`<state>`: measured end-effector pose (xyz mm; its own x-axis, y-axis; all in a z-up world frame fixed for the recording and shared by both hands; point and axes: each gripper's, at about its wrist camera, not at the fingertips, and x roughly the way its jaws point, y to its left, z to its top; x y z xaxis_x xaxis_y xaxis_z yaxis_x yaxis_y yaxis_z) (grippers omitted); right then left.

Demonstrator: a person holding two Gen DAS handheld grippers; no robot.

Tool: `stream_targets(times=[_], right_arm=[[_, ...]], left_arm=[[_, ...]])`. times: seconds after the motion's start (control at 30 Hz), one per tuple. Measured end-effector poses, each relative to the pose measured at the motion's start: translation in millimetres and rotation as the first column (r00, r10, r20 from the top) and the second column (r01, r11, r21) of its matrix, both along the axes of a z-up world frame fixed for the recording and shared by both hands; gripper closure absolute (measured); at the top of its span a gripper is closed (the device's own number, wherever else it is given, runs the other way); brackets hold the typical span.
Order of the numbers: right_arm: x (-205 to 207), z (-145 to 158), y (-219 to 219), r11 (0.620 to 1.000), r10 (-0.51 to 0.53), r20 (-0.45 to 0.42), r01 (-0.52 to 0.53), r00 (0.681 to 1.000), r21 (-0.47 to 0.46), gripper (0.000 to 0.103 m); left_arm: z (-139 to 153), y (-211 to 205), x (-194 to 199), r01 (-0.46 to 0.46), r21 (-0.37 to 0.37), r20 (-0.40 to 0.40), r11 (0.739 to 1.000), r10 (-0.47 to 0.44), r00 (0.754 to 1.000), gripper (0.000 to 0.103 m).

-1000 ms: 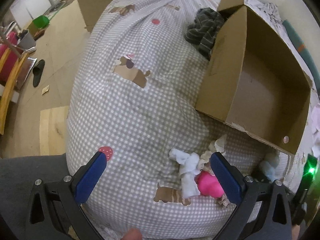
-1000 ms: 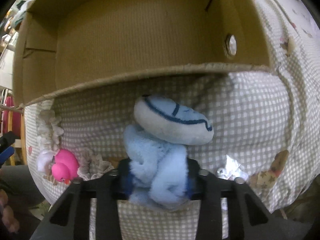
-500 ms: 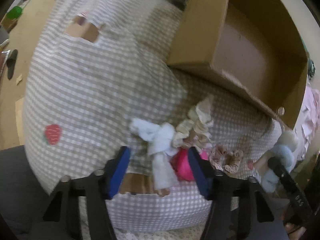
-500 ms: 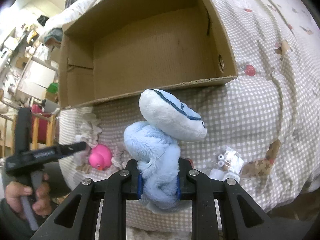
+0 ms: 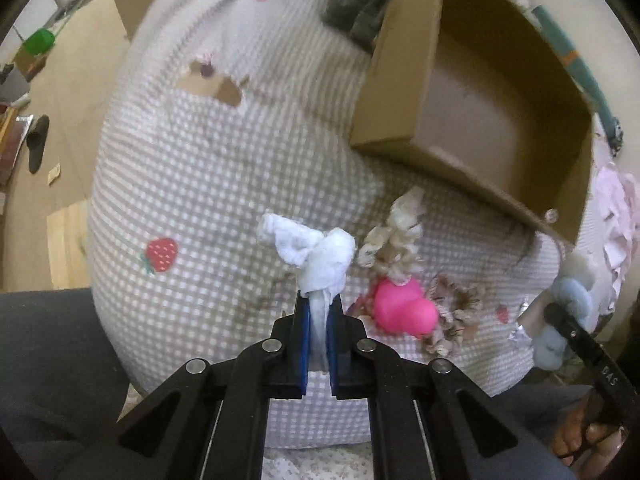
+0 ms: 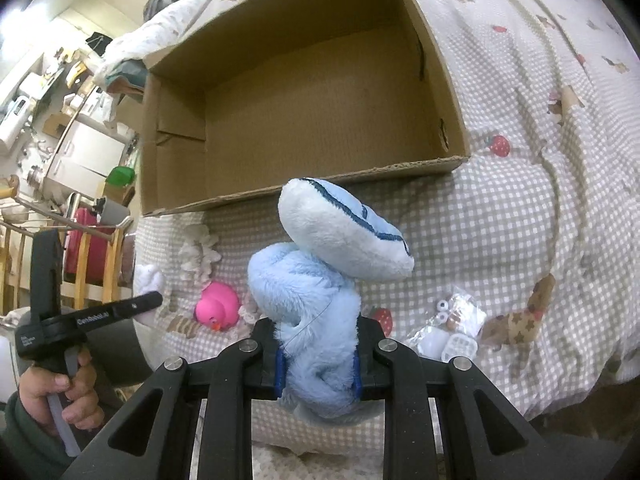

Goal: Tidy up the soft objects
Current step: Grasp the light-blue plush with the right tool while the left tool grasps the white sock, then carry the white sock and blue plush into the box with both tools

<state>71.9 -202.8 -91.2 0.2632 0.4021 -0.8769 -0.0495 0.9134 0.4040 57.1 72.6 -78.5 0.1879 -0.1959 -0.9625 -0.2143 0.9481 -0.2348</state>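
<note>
Both hands at the bed, each with a load. The left gripper [image 5: 318, 320] had just closed its fingers [image 5: 303, 332] on the tail of a white cloth [image 5: 316, 250]; the knotted bulk of the cloth stood beyond the fingertips, its long axis running along the line of the fingers. The right gripper [image 6: 318, 354] was clamped on a blue plush [image 6: 320, 296], whose pale head [image 6: 344, 236] rose past the fingertips and leaned right.

The cardboard box [image 6: 304, 92], open and bare inside, lay ahead of the right fingers, its near wall just beyond the plush head. From the left fingers the box [image 5: 400, 80] lay ahead and to the right, further off. The right hand therefore appeared the nearer to the box, and the plush was probably the first item due to go in; the coming move likely called for carrying it forward over the near wall before release.

On the checked bedcover [image 5: 200, 184], just right of the left fingers, lay a pink duck [image 5: 404, 310] among frilled scrunchies [image 5: 396, 236], not yet gathered.
</note>
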Motion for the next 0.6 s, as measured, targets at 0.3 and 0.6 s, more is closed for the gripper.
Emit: stream_targets(times=[0.3,0.6], right_arm=[[-24.2,31.9,-5.1,0.999,0.018,0.054,-0.019,0.998,0.028,0.078],[-17.8,83.0,-5.3,0.999,0.022,0.186,-0.029,0.982,0.035,0.078]], left_arm=[[65.2,-8.8,-10.0,0.020,0.090,0.202,0.996,-0.038,0.979,0.096],[114.9,-35.9,19.4,0.073,0.120,0.335,0.990,-0.110,0.936,0.096]])
